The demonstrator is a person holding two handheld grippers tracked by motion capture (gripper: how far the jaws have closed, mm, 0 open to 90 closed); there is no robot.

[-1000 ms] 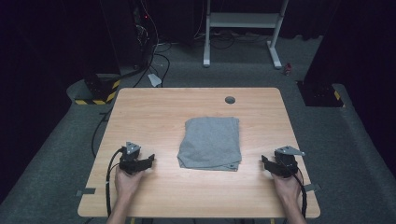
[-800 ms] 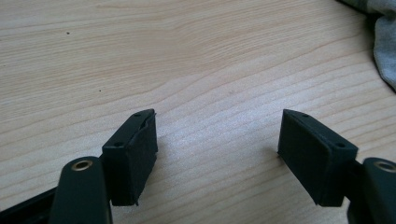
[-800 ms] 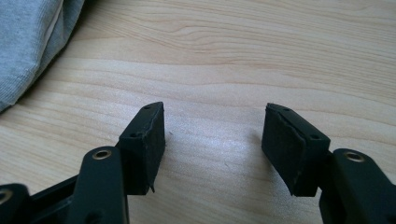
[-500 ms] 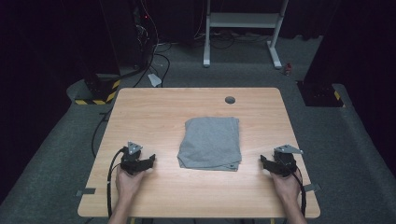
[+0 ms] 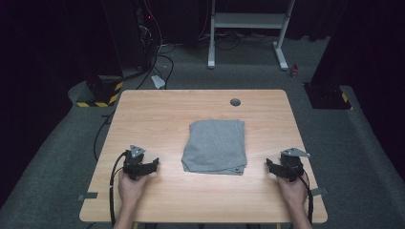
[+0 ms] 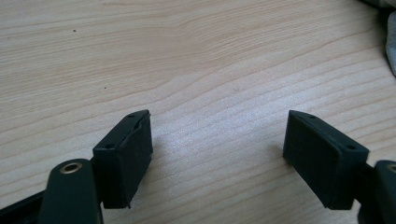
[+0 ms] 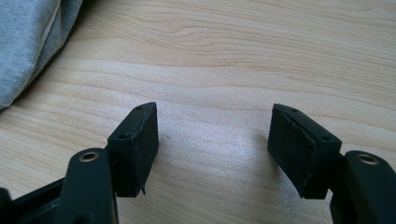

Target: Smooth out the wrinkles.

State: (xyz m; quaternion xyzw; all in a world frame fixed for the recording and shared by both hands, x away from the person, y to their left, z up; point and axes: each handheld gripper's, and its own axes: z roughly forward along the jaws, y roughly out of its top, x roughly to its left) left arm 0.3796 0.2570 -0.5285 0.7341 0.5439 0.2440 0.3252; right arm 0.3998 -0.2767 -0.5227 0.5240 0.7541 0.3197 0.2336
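Your left claw (image 5: pixel 154 163) rests on the bench (image 5: pixel 157 114) with its jaws spread and nothing between them; they have just been opening wider. It sits apart from the folded grey cloth (image 5: pixel 215 145), whose near left corner is the closest part to it. If you slide in low from here, I judge the lower pad could shove that corner and ruck the fold instead of getting under it. In the left gripper view, the cloth's edge (image 6: pixel 390 51) barely reaches the frame at the far right, so you'd be aiming half blind.

The cloth lies mid-bench, between your two hands and a little farther from you, folded into a neat, roughly rectangular stack. It looks like soft grey jersey, several layers thick, with the near edge a bit uneven and the layers slightly offset. Pinch the top layer alone and the stack will likely peel open as you lift.

Your right claw (image 5: pixel 270 165) is also spread and empty, its jaws just having opened, and it rests on the bench apart from the cloth's near right corner. The right gripper view shows the cloth (image 7: pixel 25 44) at upper left, a rounded folded edge. Uneven pulls from the two sides would probably skew it.
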